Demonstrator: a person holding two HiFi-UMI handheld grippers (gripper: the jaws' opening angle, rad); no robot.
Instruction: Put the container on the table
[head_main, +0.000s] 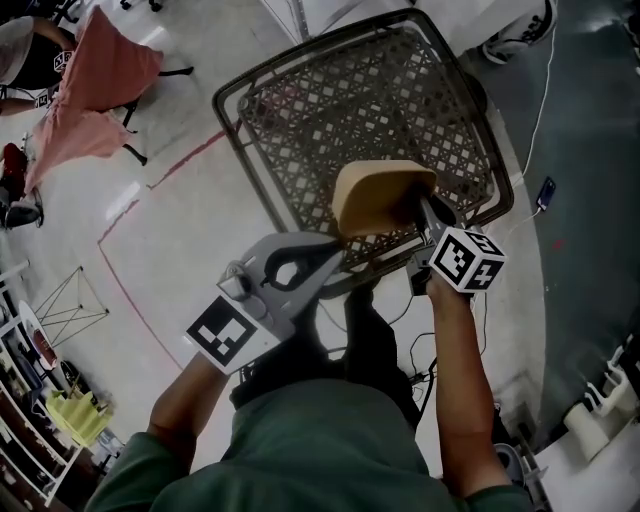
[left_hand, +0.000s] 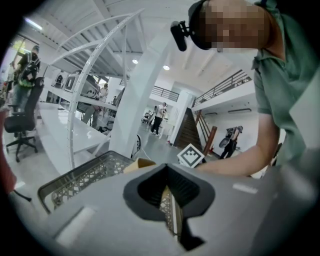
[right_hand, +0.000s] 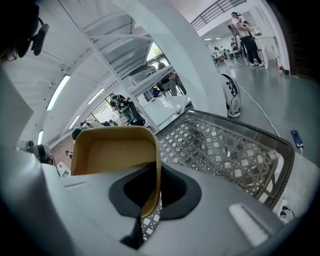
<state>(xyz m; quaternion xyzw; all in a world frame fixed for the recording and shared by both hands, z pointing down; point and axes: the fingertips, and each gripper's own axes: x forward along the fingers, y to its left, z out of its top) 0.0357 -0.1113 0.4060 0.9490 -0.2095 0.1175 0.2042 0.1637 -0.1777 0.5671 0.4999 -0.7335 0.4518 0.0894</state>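
- A tan, round-cornered plastic container (head_main: 380, 195) is held over the near edge of the dark metal lattice-top table (head_main: 400, 90).
- The container is carried tipped, and its hollow inside is turned toward the right gripper's camera (right_hand: 112, 150).
- One side wall of the container is pinched by the right gripper (head_main: 425, 210). The jaws are clamped tight on that thin wall, one inside the rim and one outside (right_hand: 148, 197).
- Whether the container's lower edge touches the lattice cannot be made out from any view.
- The left gripper (head_main: 335, 250) is brought in at the table's near rim, just beside and below the container.
- Its jaws are drawn together to a narrow slit (left_hand: 170, 202). Only a strip of the table's lattice is seen through that slit, and nothing is seen gripped.
- The table's rim and mesh (left_hand: 80, 177) are caught to the left of the jaws in the left gripper view, with a corner of the container (left_hand: 137, 164) peeking over the top.
- A pink cloth (head_main: 95, 90) is draped well beyond the table's far-left corner.
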